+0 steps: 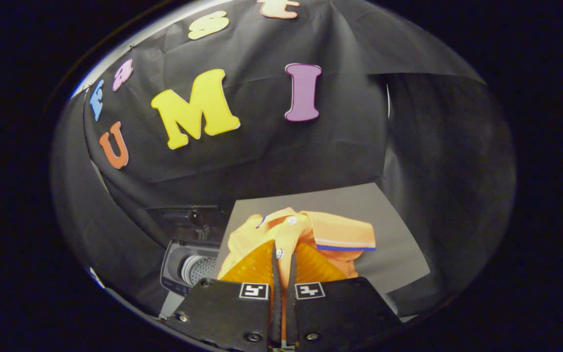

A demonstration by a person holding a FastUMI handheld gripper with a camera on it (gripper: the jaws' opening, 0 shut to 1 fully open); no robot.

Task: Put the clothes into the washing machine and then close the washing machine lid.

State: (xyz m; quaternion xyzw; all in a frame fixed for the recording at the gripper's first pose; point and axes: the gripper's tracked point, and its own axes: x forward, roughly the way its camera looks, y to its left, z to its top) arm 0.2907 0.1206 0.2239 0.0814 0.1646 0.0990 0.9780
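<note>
While the black cloth wall (271,146) of the booth takes up most of the scene behind everything else, a grey tabletop (389,239) spreads out beneath it, running ahead of the gripper and off to its right. To the left of that surface sits the washing machine (184,264), a dark-bodied unit with its lid (184,217) standing open at the back; the perforated metal drum (198,269) shows pale and ribbed inside the opening. An orange polo shirt (306,232) lies bunched on the tabletop just beside the machine, not inside it. Its collar, edged with a blue and white stripe, folds out to the right, and two small white buttons show along the placket near the middle. The gripper (282,256) reaches into the near side of the shirt. Its two translucent amber fingers (254,269) are drawn almost together, leaving only a thin slit, and a strip of orange fabric runs down that slit between them, so the fingers pinch a fold of the shirt. Each black finger mount carries a small square black-and-white marker (254,291) near its inner edge.
</note>
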